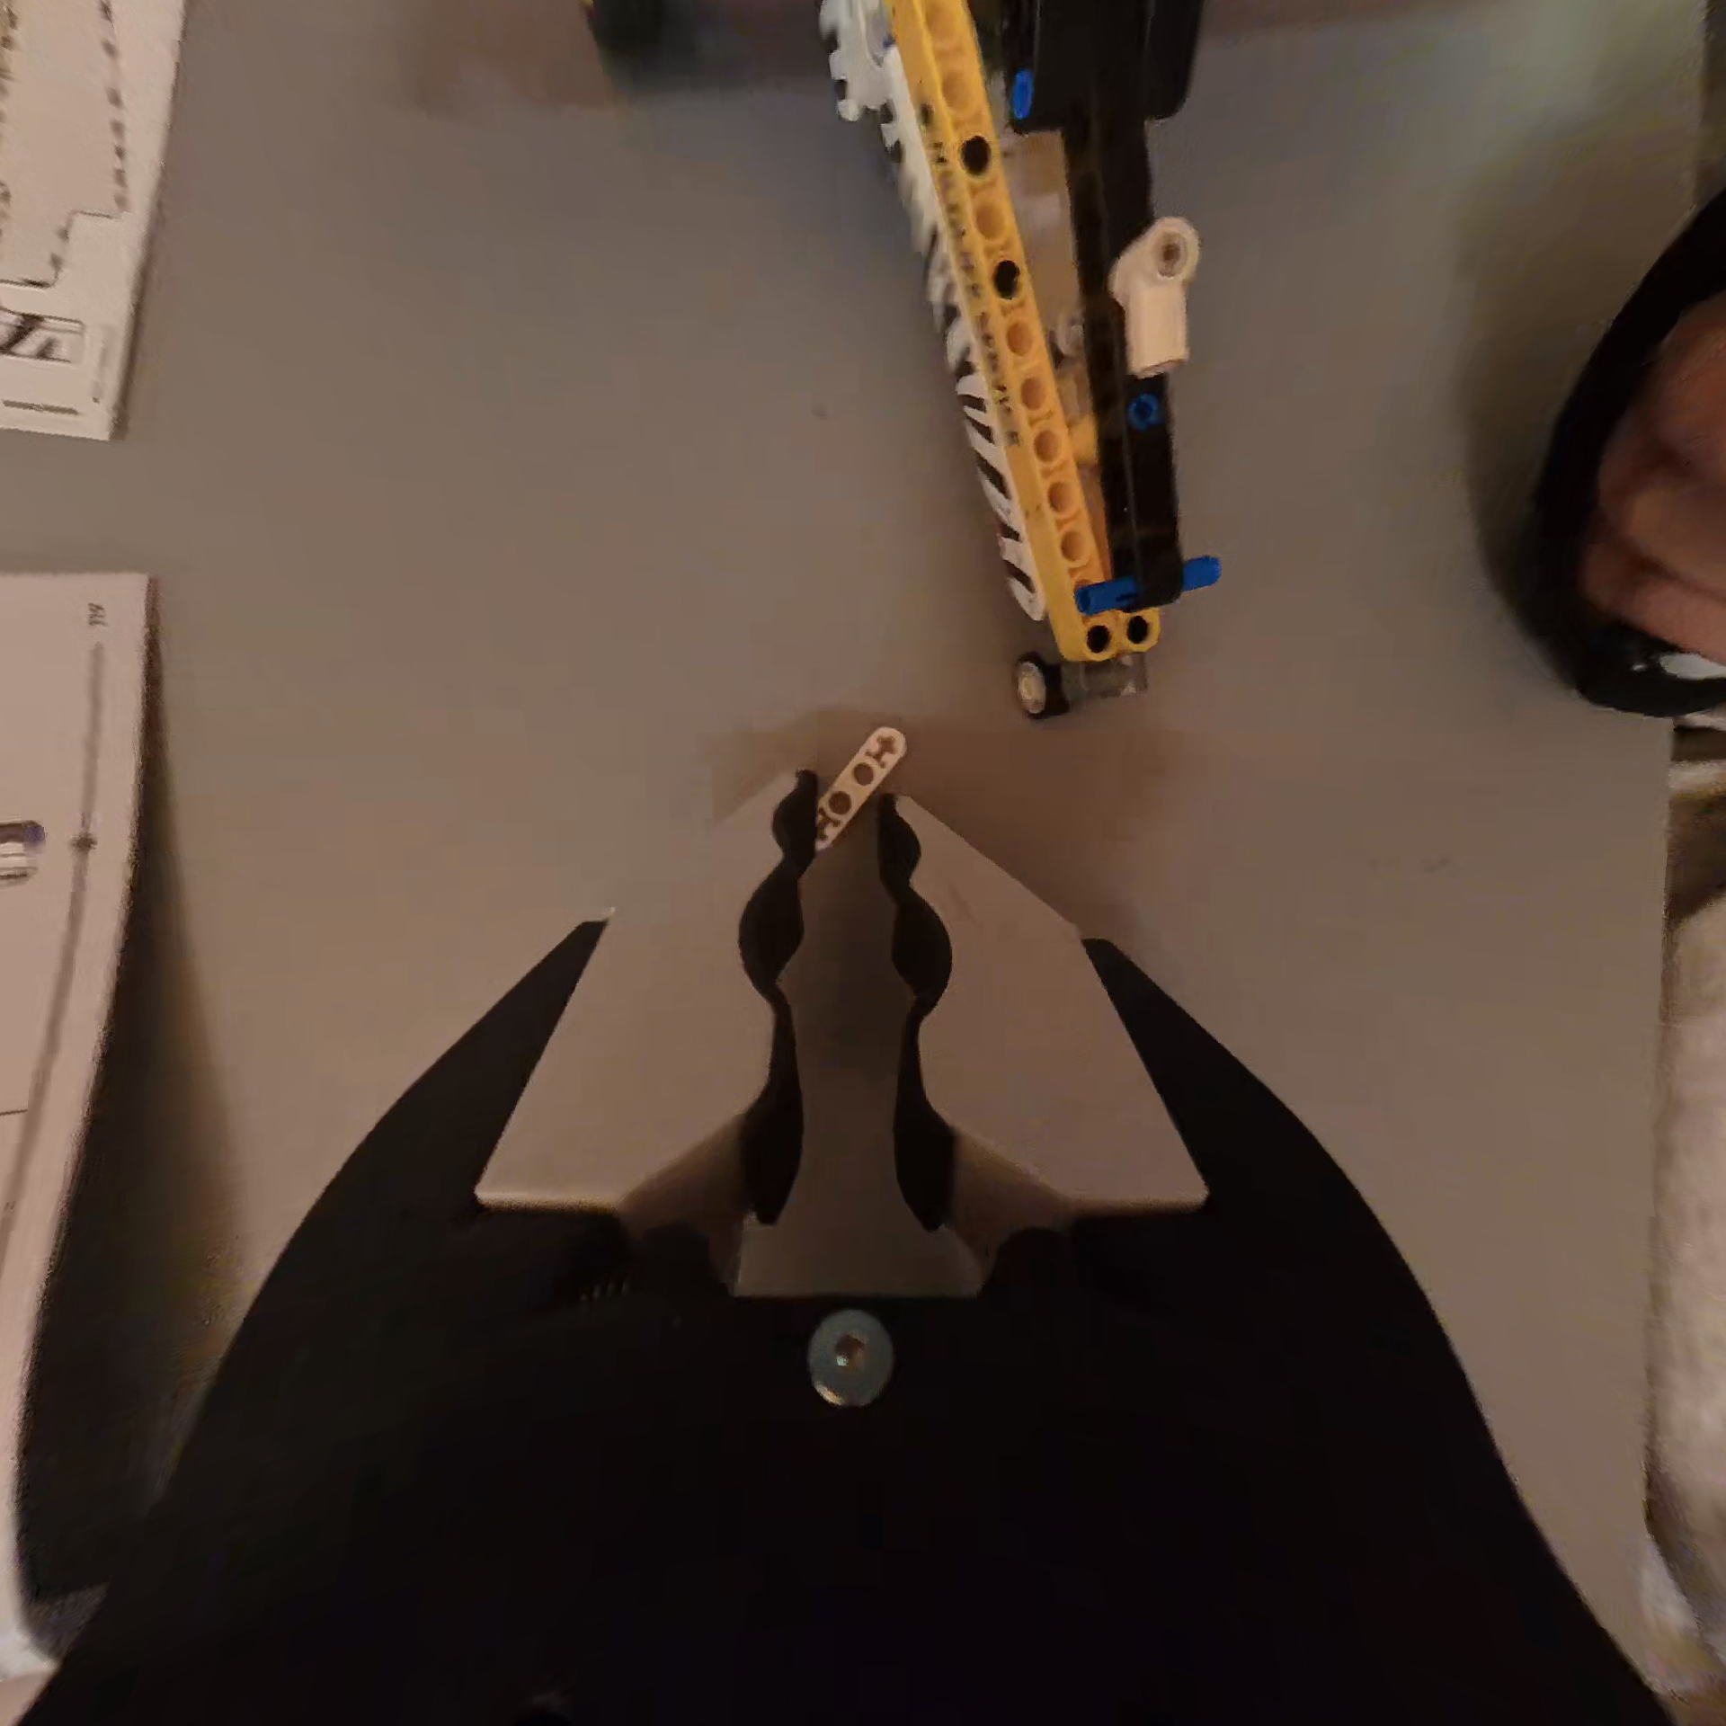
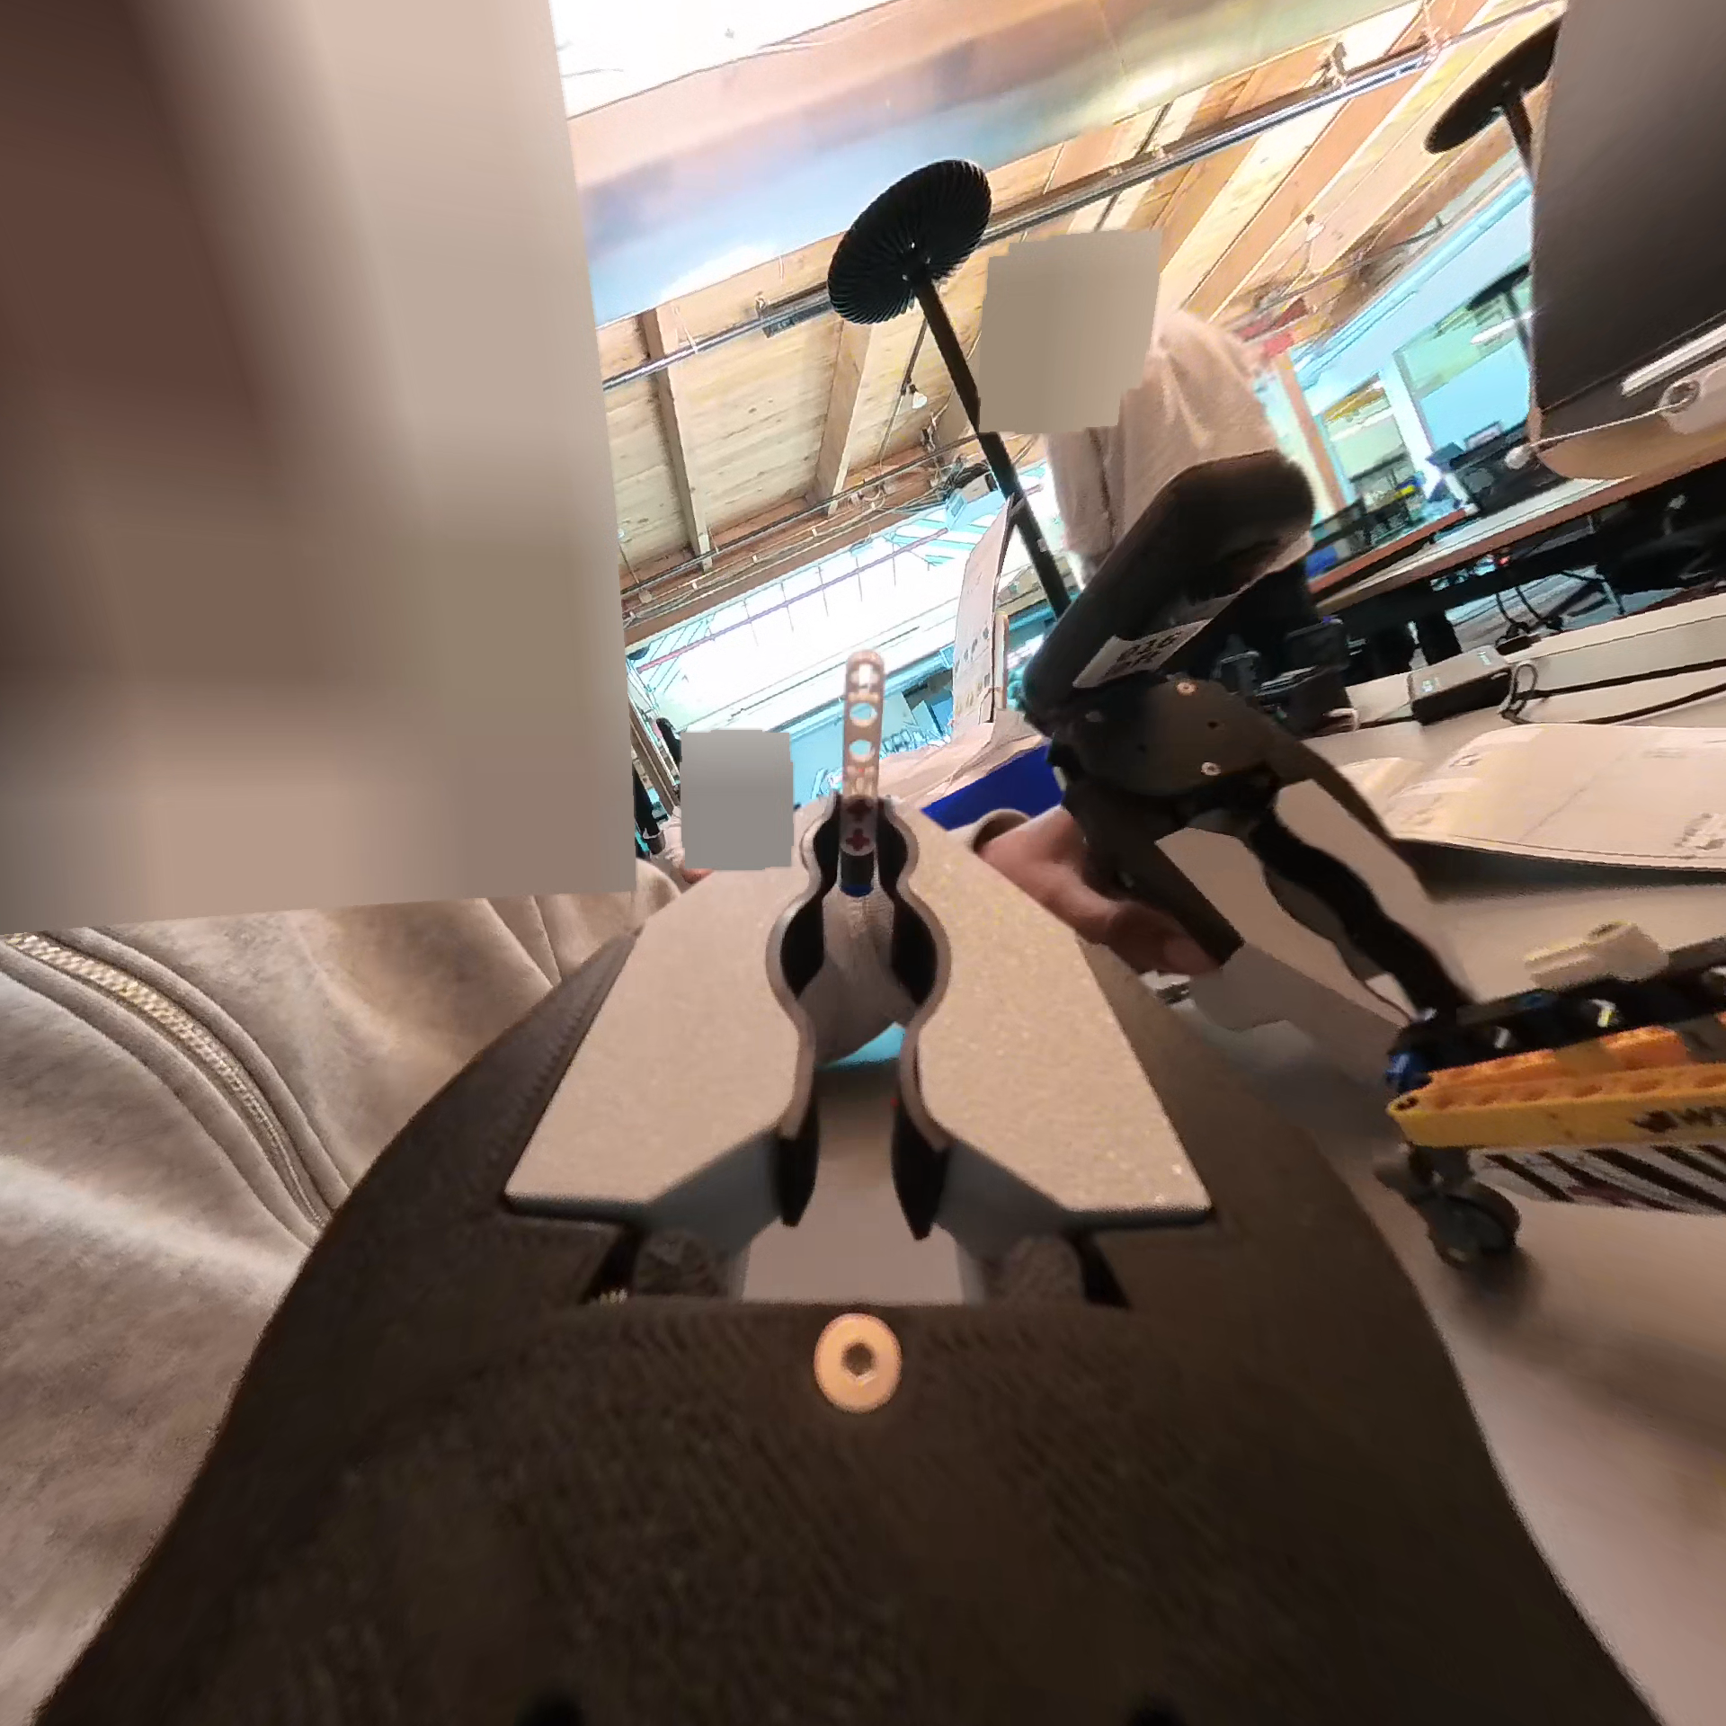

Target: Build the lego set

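The partly built lego model [image 1: 1027, 374] lies on the grey table: a long yellow beam, a black beam, blue pins, a white connector and a small wheel at its near end. My left gripper [image 1: 848, 803] points down just in front of that wheel, shut on a small white beam with holes [image 1: 864, 780] that sits slanted between its tips. My right gripper [image 2: 859, 822] is lifted off the table and shut on a thin grey beam [image 2: 864, 719] with a blue pin at its lower end, held upright. The right wrist view shows the model [image 2: 1569, 1093] and the left gripper [image 2: 1401, 981] at the right.
Instruction sheets [image 1: 56, 233] lie along the table's left side, with a second sheet [image 1: 65, 841] below. A hand [image 1: 1644, 523] is at the right edge. An open booklet [image 2: 1541, 803] lies behind the model. A grey zip jacket [image 2: 140, 1167] fills the lower left. The gap from one gripper's tips to the other's is roughly 20 cm.
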A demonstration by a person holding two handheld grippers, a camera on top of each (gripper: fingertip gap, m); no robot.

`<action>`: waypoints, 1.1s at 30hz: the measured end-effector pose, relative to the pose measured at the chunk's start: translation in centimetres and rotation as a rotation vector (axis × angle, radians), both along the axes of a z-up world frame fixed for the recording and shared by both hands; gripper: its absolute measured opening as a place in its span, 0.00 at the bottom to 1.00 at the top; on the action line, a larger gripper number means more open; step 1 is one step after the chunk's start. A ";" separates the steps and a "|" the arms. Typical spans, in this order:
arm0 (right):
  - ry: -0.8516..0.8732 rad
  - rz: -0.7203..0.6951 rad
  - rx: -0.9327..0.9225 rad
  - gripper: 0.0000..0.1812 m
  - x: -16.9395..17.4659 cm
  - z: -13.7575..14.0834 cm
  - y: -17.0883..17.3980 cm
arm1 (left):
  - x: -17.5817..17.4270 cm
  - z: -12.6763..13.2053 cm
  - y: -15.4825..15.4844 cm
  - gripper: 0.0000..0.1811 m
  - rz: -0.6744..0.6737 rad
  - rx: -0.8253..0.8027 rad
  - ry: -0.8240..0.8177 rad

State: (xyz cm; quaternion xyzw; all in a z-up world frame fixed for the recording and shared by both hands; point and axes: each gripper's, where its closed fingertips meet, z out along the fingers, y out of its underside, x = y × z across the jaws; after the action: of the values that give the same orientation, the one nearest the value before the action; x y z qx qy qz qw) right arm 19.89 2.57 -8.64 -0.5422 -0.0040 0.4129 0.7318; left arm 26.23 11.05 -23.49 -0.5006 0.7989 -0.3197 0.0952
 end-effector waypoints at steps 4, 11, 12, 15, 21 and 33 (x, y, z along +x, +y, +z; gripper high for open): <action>0.042 -0.011 -0.004 0.03 0.6 0.0 -0.2 | -2.5 0.1 -2.4 0.03 -0.024 -0.064 0.018; -0.095 -0.085 -0.263 0.03 2.0 -2.6 -1.5 | -8.3 0.2 -8.7 0.03 -0.006 -0.177 0.056; -0.154 -0.081 -0.369 0.03 1.8 -3.9 -1.9 | -8.9 0.3 -9.6 0.03 -0.014 -0.190 0.051; -0.392 -0.038 -0.651 0.03 0.1 -7.9 -4.0 | -10.4 0.3 -11.9 0.03 -0.047 -0.228 0.037; -0.704 0.088 -0.917 0.03 -4.5 -11.5 -7.9 | -12.1 0.2 -15.1 0.03 -0.129 -0.244 0.027; -0.727 0.084 -1.132 0.03 -6.0 -14.0 -8.0 | -13.0 0.2 -15.8 0.03 -0.135 -0.223 -0.021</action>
State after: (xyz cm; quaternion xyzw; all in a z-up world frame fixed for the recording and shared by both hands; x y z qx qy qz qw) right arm 13.86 -5.44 -22.63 -0.9461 -0.0542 0.1705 0.2700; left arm 13.26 -4.77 -23.29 -0.4497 0.7893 -0.4173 0.0257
